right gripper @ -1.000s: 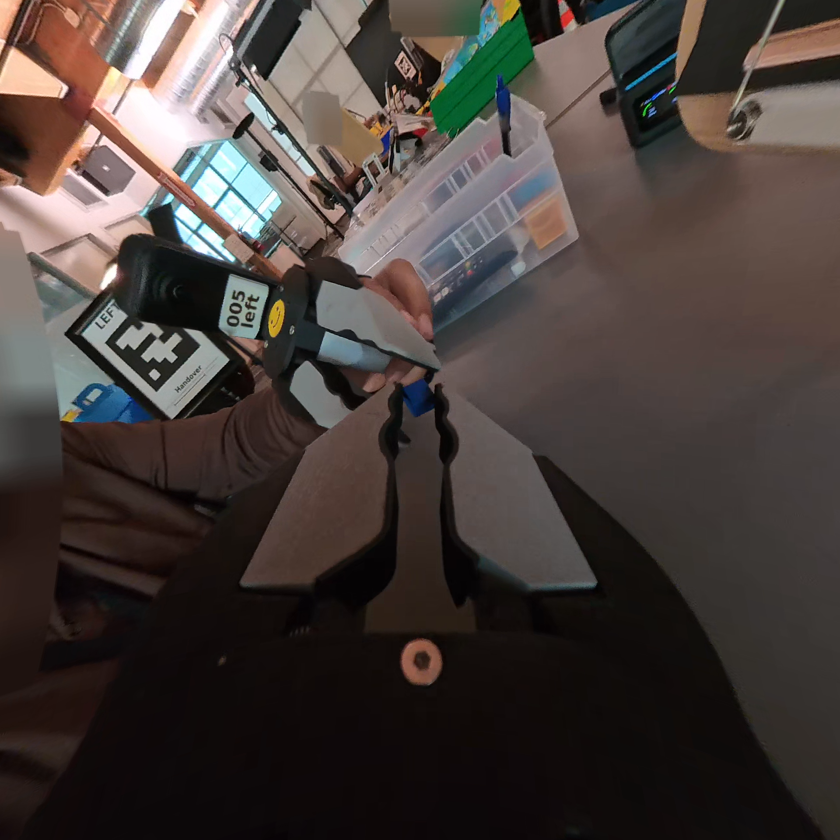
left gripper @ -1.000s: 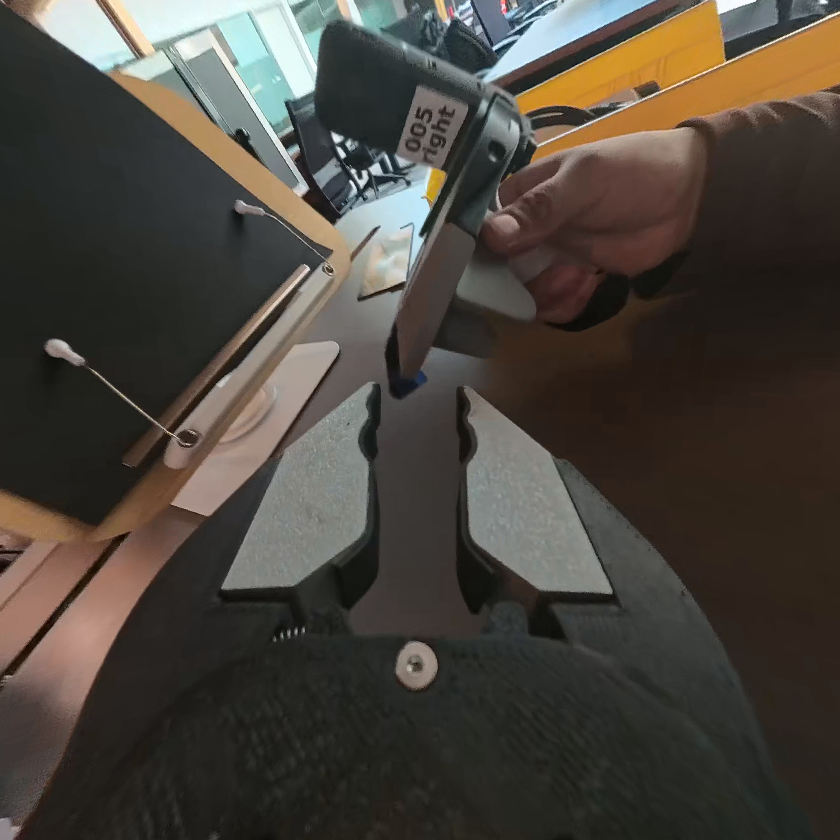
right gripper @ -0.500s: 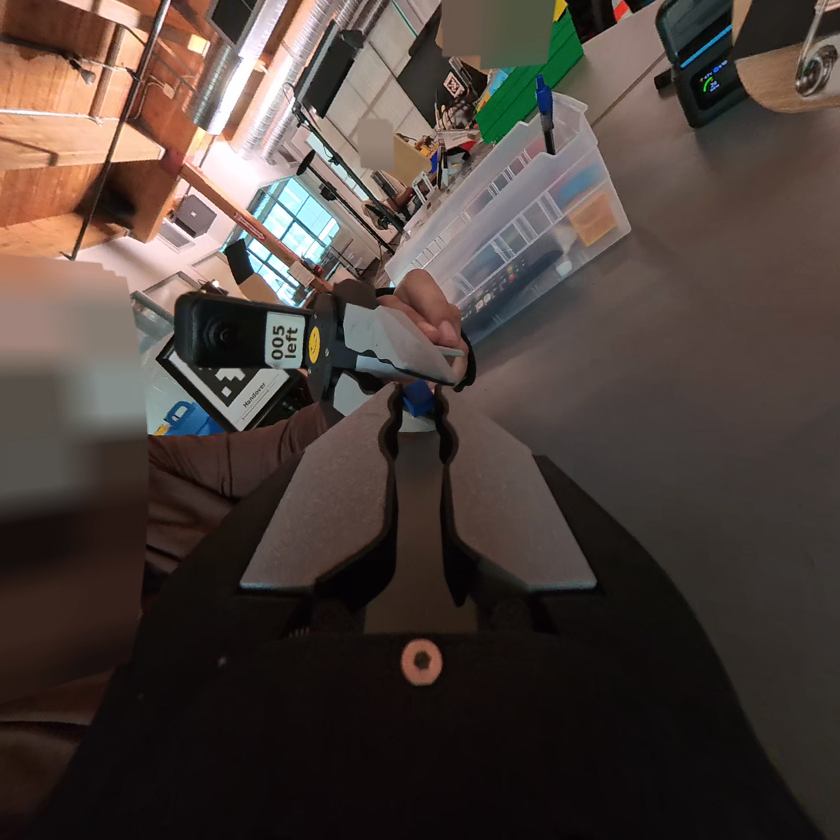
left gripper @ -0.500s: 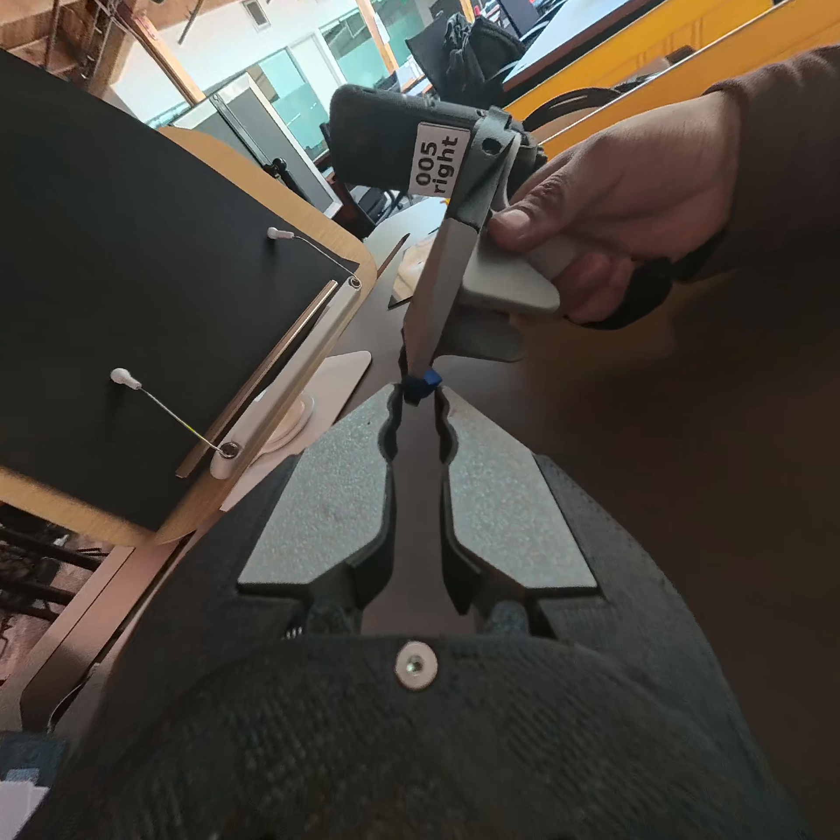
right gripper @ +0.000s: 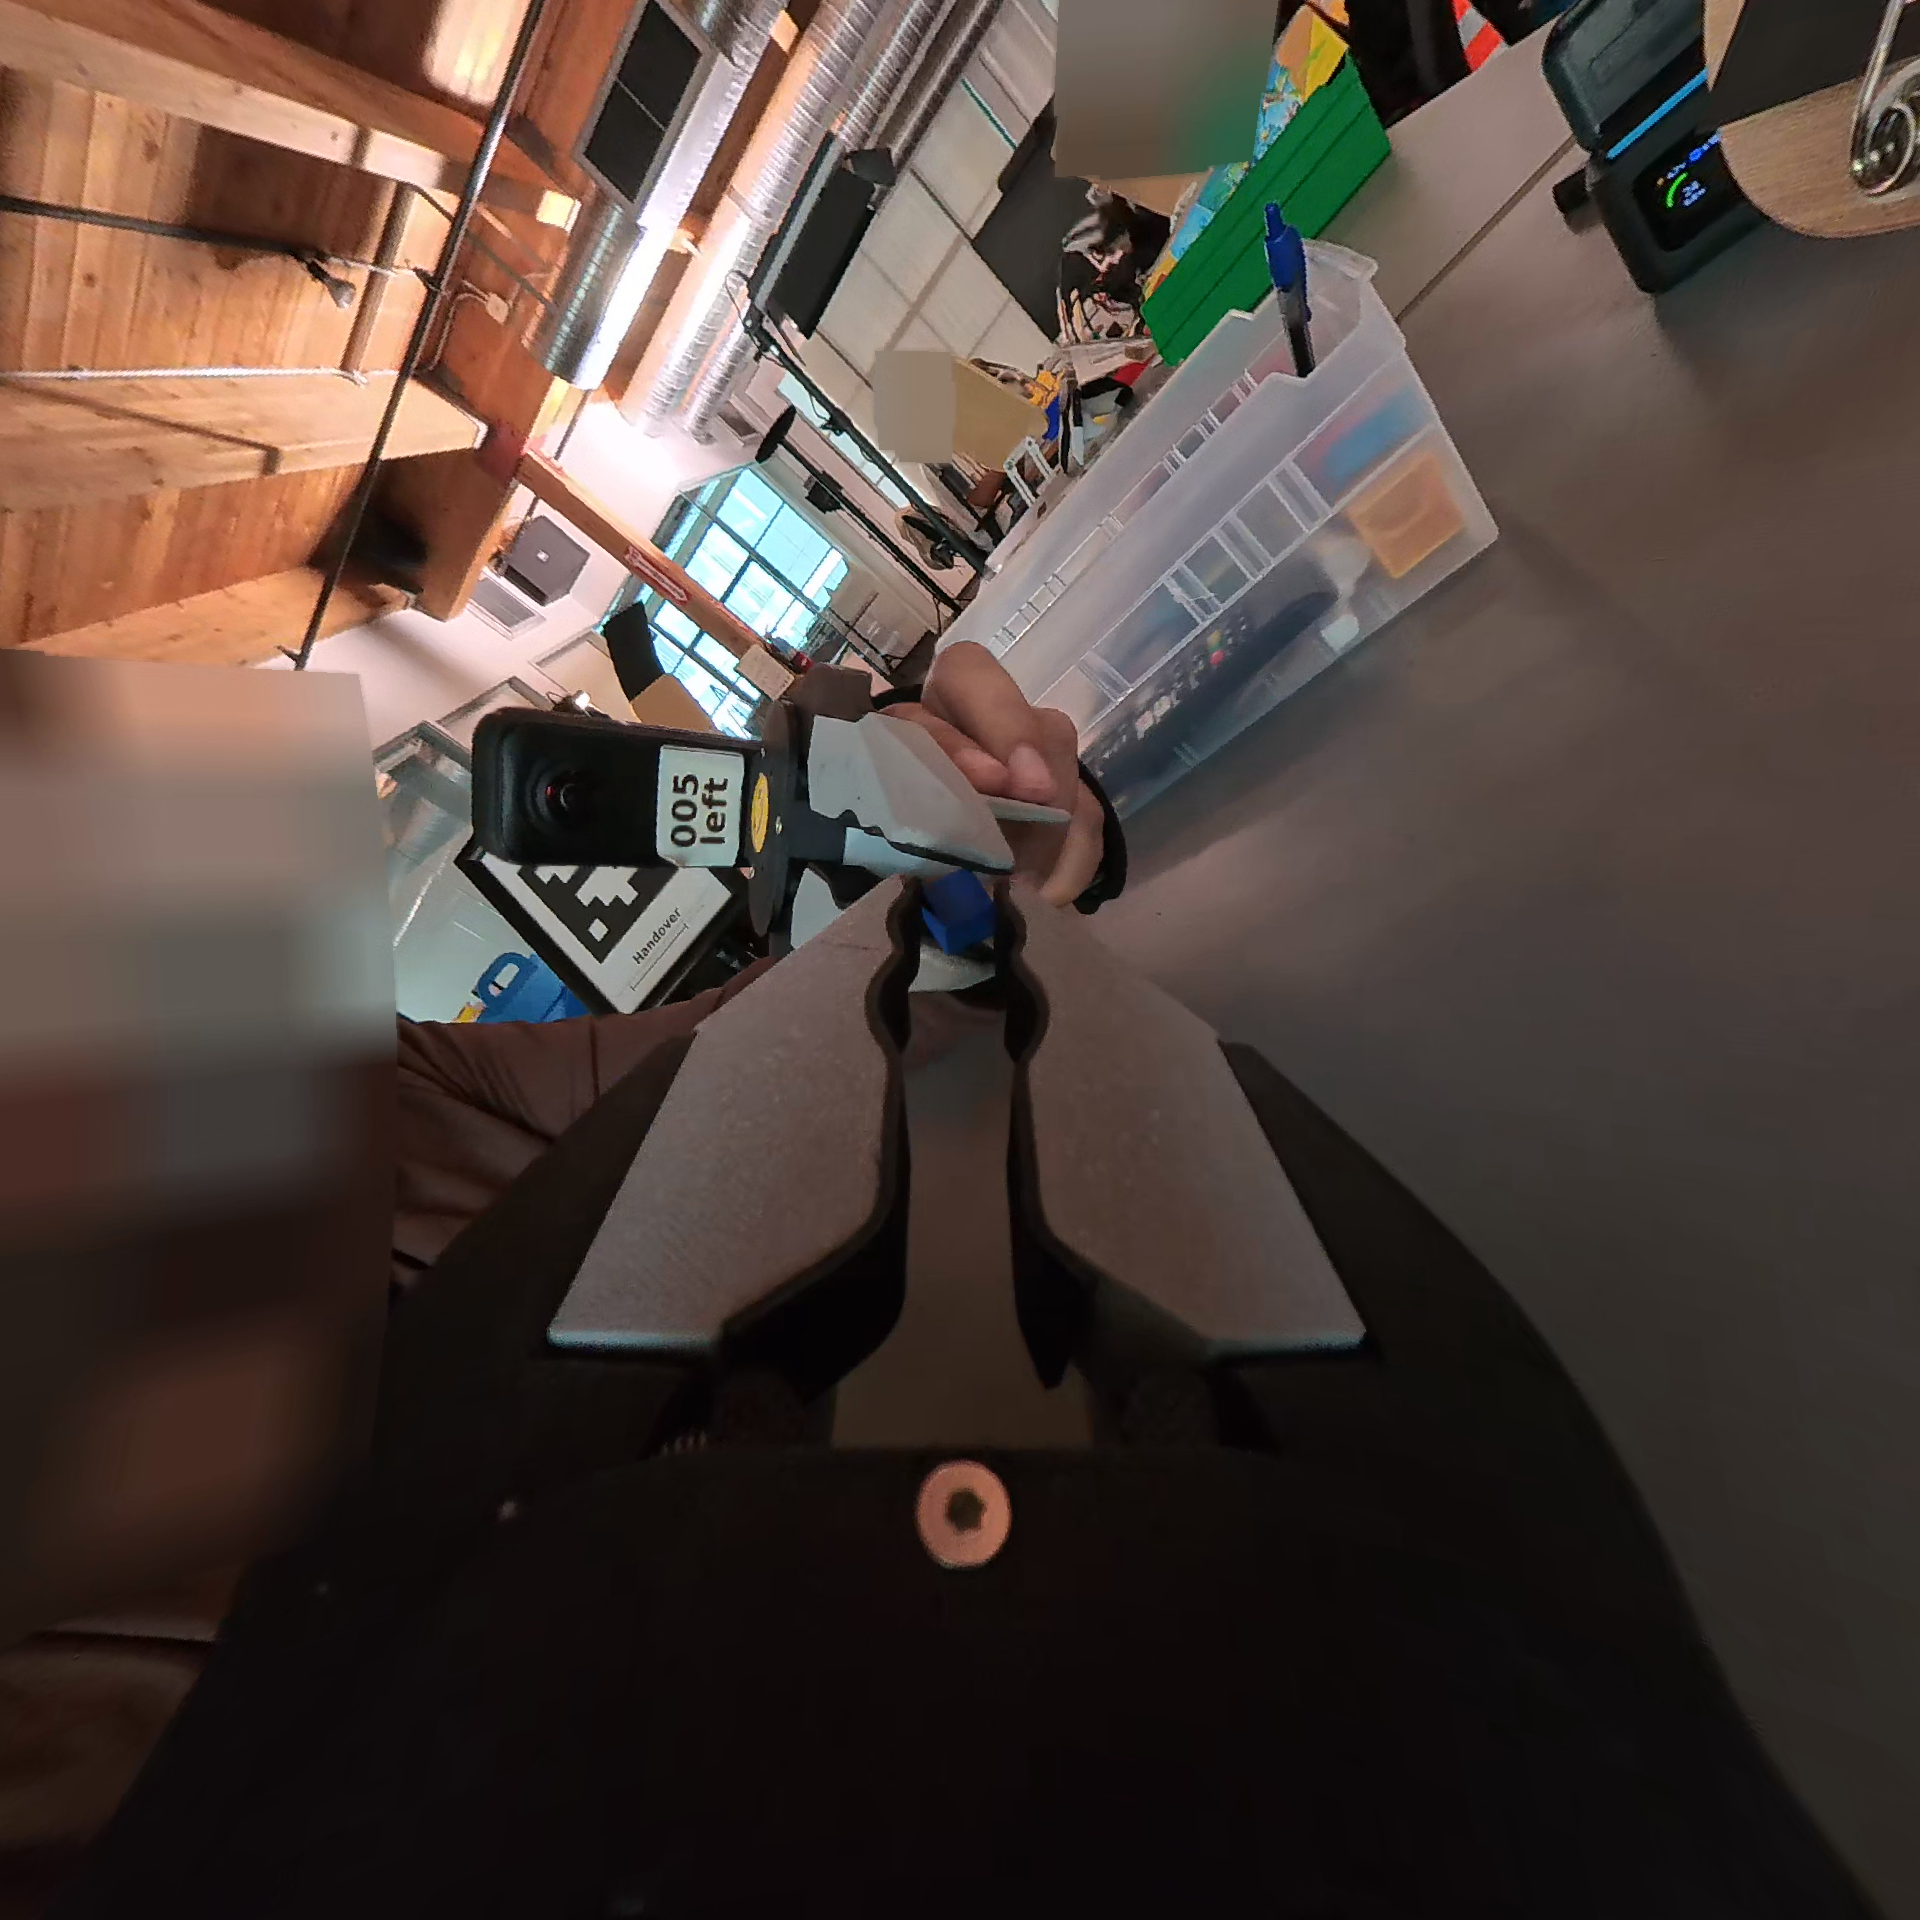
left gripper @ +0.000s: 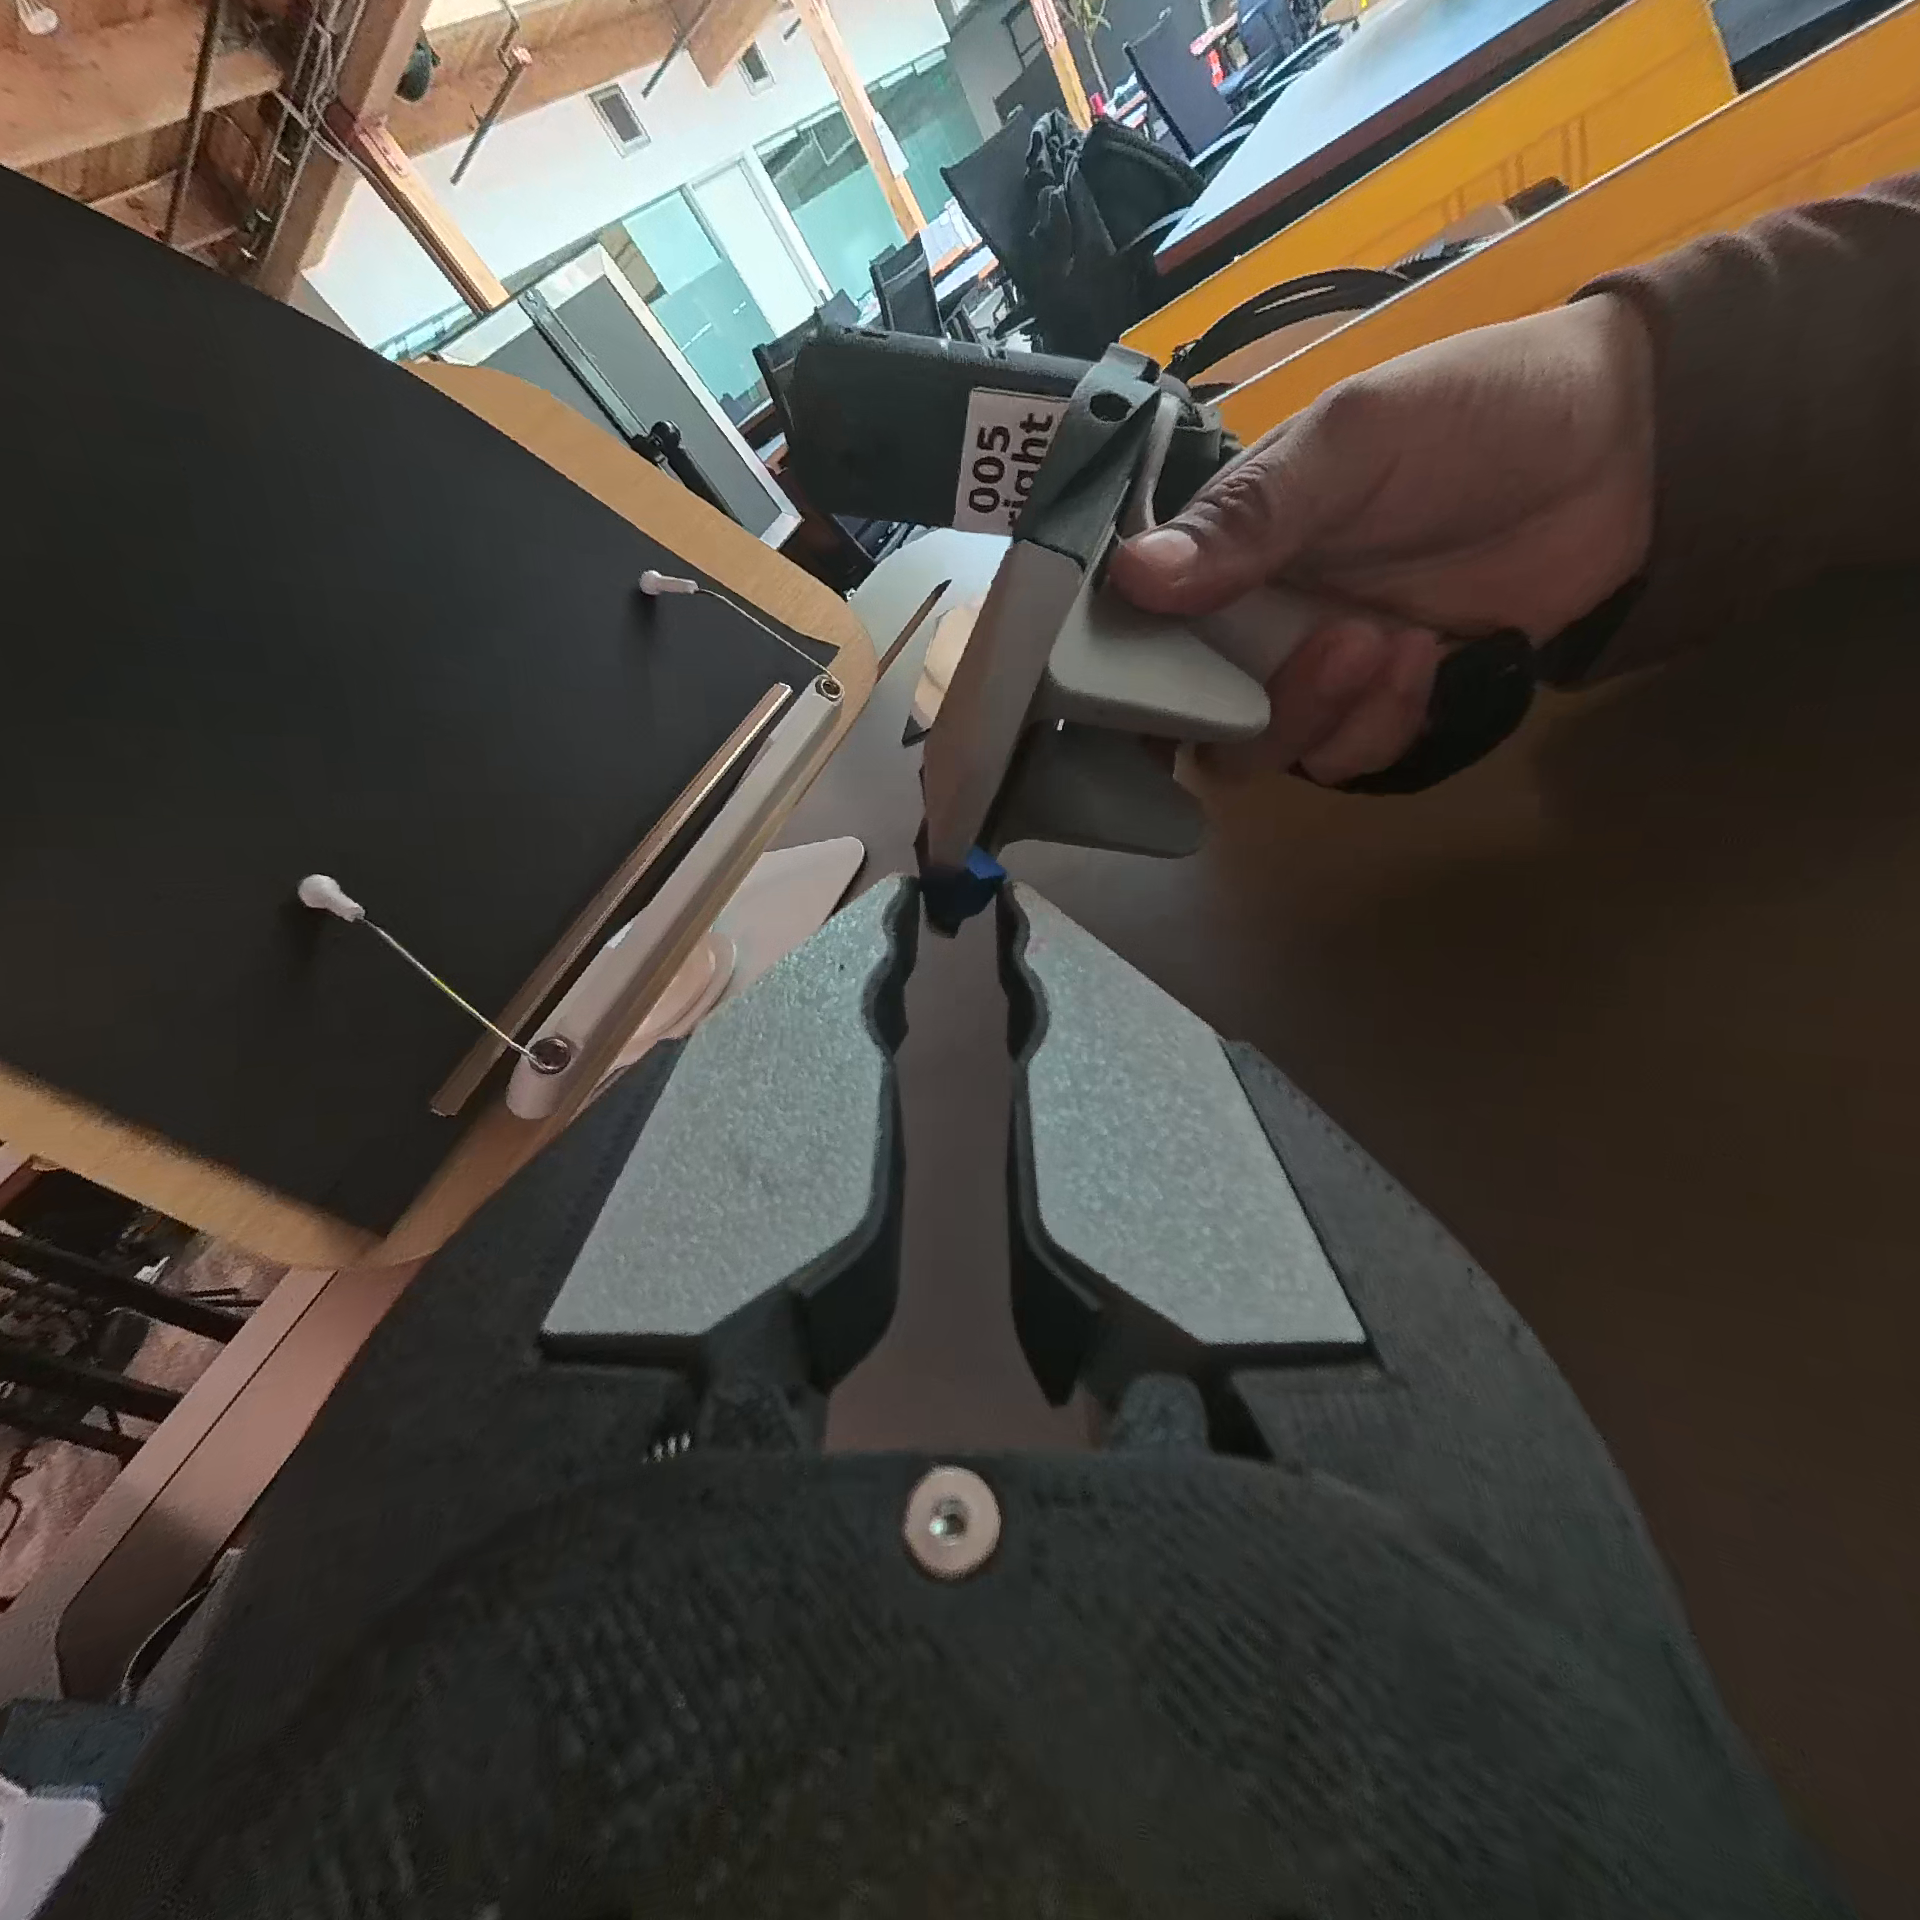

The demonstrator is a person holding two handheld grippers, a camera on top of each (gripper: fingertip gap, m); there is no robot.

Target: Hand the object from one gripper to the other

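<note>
A small blue block [left gripper: 962,885] is held in the air between the tips of both grippers, above a dark table [left gripper: 1558,1039]. My left gripper [left gripper: 953,896] has its jaws drawn in on the block from below. The right gripper [left gripper: 951,831], held by a hand [left gripper: 1403,540], comes down onto the block from above. In the right wrist view the block [right gripper: 958,906] sits between the tips of my right gripper [right gripper: 954,906], which is shut on it. The left gripper [right gripper: 914,800] crosses it from the left. Most of the block is hidden by the fingers.
A tilted black board with a wooden edge [left gripper: 312,727] and wire clips stands close on the left. A clear plastic organiser box [right gripper: 1247,520] and a small black device with a lit screen [right gripper: 1652,197] stand on the grey table [right gripper: 1558,935]. A marker sign [right gripper: 613,914] is behind. Left and right tips are no more than a few centimetres apart.
One second ago my left gripper was open below the block. It moved up and shut on the block half a second ago. The right gripper has kept its grip throughout.
</note>
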